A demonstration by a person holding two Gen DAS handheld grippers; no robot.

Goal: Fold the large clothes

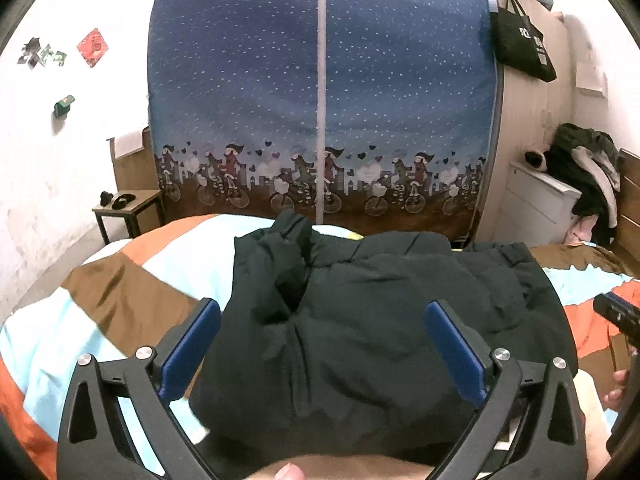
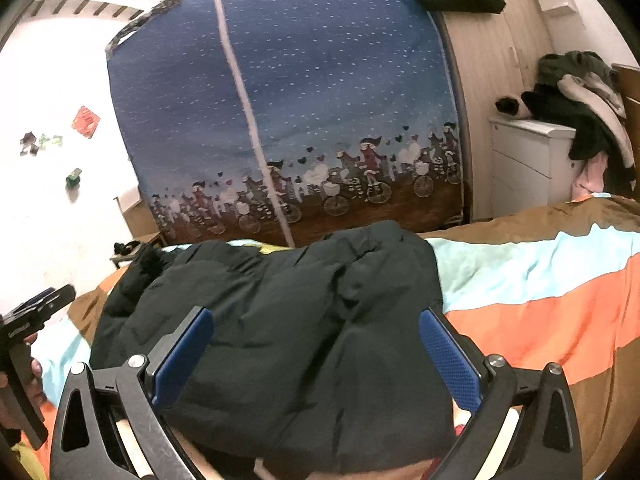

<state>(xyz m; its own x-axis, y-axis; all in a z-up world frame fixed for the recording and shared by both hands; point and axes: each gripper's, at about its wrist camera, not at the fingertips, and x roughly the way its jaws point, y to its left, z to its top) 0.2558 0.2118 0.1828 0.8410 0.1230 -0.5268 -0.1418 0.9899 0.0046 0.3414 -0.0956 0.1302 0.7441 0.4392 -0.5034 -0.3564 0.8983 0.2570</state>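
Your left claw [image 1: 322,324] stands spread wide, its blue pads [image 1: 191,346] clear of the cloth on either side; nothing is pinched between them. Your right claw [image 2: 316,334] is spread just as wide, its pads [image 2: 448,358] apart and gripping nothing — the fabric shows between the fingers but no pad presses on it.

The dark padded jacket [image 1: 360,320] lies bunched in a thick heap on the bed, on the striped bedcover [image 1: 112,292] of brown, pale blue and orange; it sits near you, in the middle of both wrist views, with a loose fold sticking up at its far left edge. In the right wrist view the jacket [image 2: 288,320] fills the left and centre of the bed, and bare bedcover [image 2: 540,304] stretches to its right.

You can see each claw from the other camera: the right one at the far right edge of the left view, the left one at the left edge of the right view, held in a hand [image 2: 32,376].

Beyond the bed stands a blue fabric wardrobe [image 1: 320,100] printed with cyclists; a black tote bag [image 1: 520,44] hangs at its upper right; a small side table [image 1: 128,208] stands to its left, and a white drawer unit [image 1: 536,200] with clothes piled on top [image 1: 588,168] to its right.
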